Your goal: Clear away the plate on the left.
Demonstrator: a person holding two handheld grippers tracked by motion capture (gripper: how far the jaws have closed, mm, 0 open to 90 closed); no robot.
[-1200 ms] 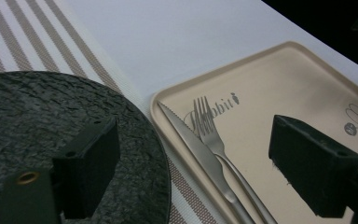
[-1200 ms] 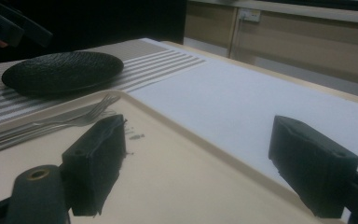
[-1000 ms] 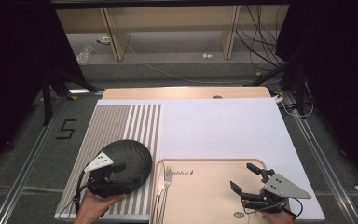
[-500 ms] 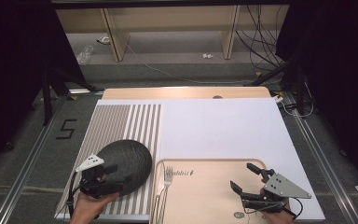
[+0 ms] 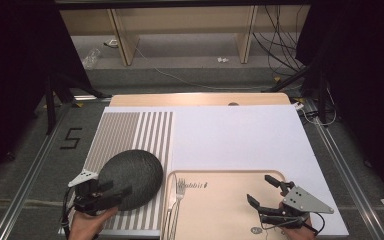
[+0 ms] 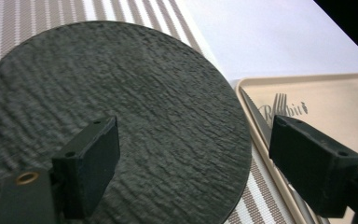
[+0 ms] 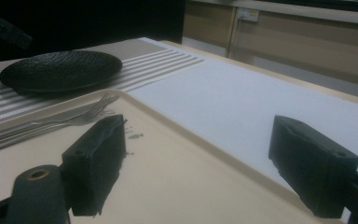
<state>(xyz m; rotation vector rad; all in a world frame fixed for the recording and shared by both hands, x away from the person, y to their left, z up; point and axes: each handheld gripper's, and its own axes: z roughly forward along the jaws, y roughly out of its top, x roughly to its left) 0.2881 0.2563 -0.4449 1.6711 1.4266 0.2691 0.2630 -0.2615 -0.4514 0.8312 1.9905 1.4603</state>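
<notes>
On the striped mat [image 5: 130,135] at the tabletop's near left, a dark textured plate [image 5: 132,177], lying flat beside the beige tray [image 5: 220,210] (fork [image 5: 179,192] at its left edge), left gripper [image 5: 115,192] spread above its near rim, right gripper [image 5: 266,192] spread over the tray.

The left gripper [image 5: 111,191] sits at about 7 o'clock in the high view, jaws spread wide, pointing toward 3 o'clock, with the left hand [image 5: 86,225] beneath it. The right gripper [image 5: 265,192] sits at about 5 o'clock, jaws wide apart, pointing toward 10 o'clock, held level.
</notes>
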